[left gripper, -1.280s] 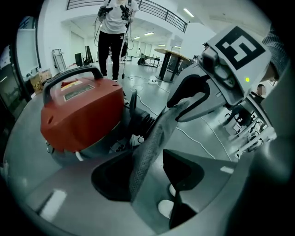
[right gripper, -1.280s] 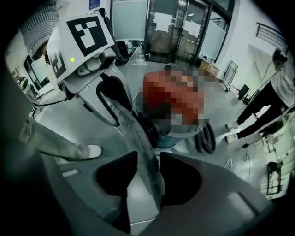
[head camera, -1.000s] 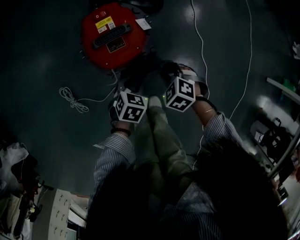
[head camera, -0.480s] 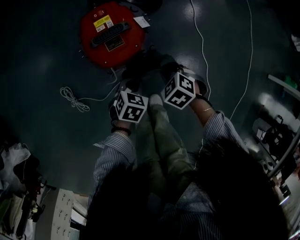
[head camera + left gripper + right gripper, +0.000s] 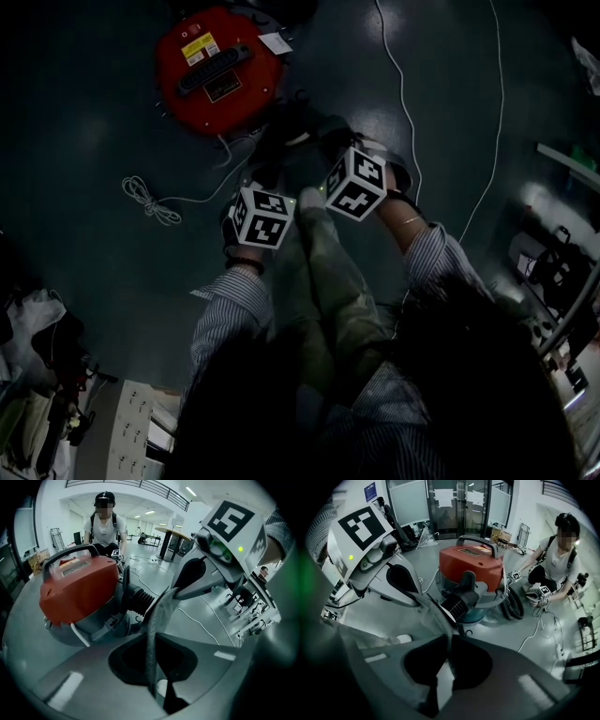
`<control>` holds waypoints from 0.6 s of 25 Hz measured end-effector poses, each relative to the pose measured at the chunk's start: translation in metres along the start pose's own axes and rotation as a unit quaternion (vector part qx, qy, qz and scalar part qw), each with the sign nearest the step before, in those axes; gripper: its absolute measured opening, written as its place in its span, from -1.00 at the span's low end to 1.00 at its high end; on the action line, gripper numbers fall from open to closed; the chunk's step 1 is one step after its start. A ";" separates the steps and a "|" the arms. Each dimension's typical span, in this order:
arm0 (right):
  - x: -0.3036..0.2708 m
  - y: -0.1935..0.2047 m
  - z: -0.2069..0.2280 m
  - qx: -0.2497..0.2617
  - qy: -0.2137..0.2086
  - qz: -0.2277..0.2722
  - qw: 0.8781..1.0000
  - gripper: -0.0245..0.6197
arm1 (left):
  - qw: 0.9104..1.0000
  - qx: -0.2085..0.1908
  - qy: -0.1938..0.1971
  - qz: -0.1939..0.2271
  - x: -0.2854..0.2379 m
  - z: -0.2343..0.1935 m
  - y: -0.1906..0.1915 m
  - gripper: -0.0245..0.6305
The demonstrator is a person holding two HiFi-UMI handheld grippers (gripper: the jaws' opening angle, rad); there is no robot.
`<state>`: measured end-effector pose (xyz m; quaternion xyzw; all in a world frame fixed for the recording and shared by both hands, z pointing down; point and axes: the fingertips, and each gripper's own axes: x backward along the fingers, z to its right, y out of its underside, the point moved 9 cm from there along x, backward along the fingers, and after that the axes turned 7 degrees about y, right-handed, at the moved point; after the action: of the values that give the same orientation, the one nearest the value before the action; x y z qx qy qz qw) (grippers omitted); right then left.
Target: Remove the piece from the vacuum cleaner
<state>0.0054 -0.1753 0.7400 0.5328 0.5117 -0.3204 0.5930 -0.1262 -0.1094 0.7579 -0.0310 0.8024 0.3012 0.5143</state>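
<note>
**Pinching the grey hose piece with both jaws at the vacuum's inlet**

The floor [image 5: 84, 281] around the job is cluttered. A white cable [image 5: 405, 103] runs down past the right side of the red vacuum cleaner [image 5: 217, 67]. A knotted white cord [image 5: 148, 200] lies to its left, with a strand leading up to the canister. Black hose coils [image 5: 514, 603] sit against the canister's far side, and a person [image 5: 553, 550] crouches just beyond them. My own legs [image 5: 323, 281] stretch out under both forearms, close behind the work.

I see open floor to the left of the canister and between it and the white cable. A white drawer unit [image 5: 127, 436] at the lower left is well apart from the vacuum.

The vacuum stands upright on the floor with its black ribbed collar [image 5: 139, 599] turned towards me. The grey hose piece [image 5: 157, 613] reaches from that collar back to my tools.

The left gripper [image 5: 150, 637] and the right gripper [image 5: 449, 636] are side by side and angled steeply down, their marker cubes near each other. Both sets of jaws have just been closing. Each pair is now pressed onto the grey hose piece, the left nearer me and the right nearer the collar.
</note>
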 end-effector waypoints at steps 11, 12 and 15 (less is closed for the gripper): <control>0.003 0.015 -0.022 -0.018 -0.010 -0.008 1.000 -0.87 | 1.000 0.006 0.008 -0.016 0.000 0.014 0.016 -0.85; 0.003 0.020 -0.027 -0.012 -0.014 -0.013 1.000 -0.87 | 1.000 -0.001 0.017 -0.025 -0.001 0.020 0.021 -0.85; 0.006 0.036 -0.040 -0.002 -0.018 -0.022 1.000 -0.87 | 0.999 -0.010 0.027 -0.036 -0.005 0.039 0.031 -0.85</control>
<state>0.0295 -0.1280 0.7484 0.5139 0.5133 -0.3421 0.5961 -0.1033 -0.0652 0.7651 -0.0736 0.8115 0.2893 0.5024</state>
